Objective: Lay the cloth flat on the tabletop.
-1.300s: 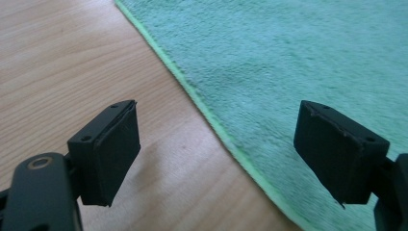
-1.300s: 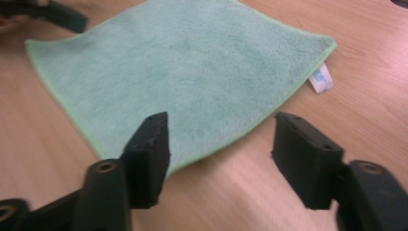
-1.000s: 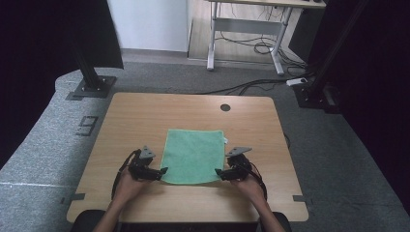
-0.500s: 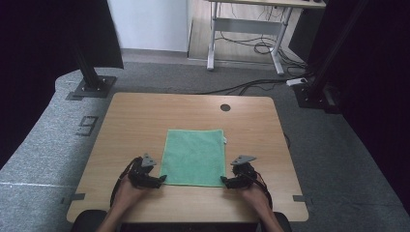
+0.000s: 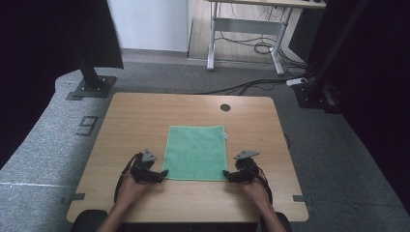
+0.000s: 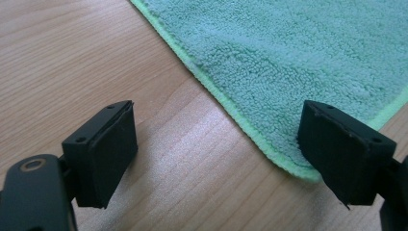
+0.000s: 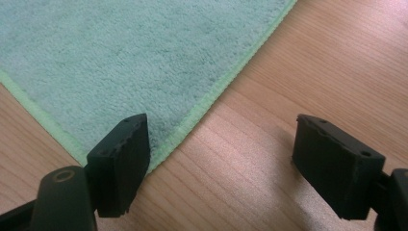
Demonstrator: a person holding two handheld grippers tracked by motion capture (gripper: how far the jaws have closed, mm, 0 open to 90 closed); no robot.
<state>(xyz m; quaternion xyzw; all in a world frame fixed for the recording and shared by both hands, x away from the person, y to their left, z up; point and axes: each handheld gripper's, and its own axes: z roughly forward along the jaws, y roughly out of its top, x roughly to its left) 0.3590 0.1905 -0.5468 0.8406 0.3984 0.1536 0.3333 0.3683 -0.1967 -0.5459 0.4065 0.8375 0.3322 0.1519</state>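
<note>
The wooden table (image 5: 145, 116) takes most of the high view, standing on a grey floor (image 5: 43, 145), and it has a small dark round hole (image 5: 225, 107) near its far edge. A green towel (image 5: 196, 152) lies flat in the middle of the table, a little toward the person's side, with a thin light-green hem all around. The left gripper (image 5: 162, 173) is at the near left corner of the towel, and the right gripper (image 5: 226, 175) is at the near right corner. In the left gripper view (image 6: 219, 159) the jaws stand wide apart, and the towel corner lies just before the right jaw, not pressed. In the right gripper view (image 7: 221, 163) the jaws have just been opening; the towel corner lies beside the left jaw, bare wood between the two, nothing held
</note>
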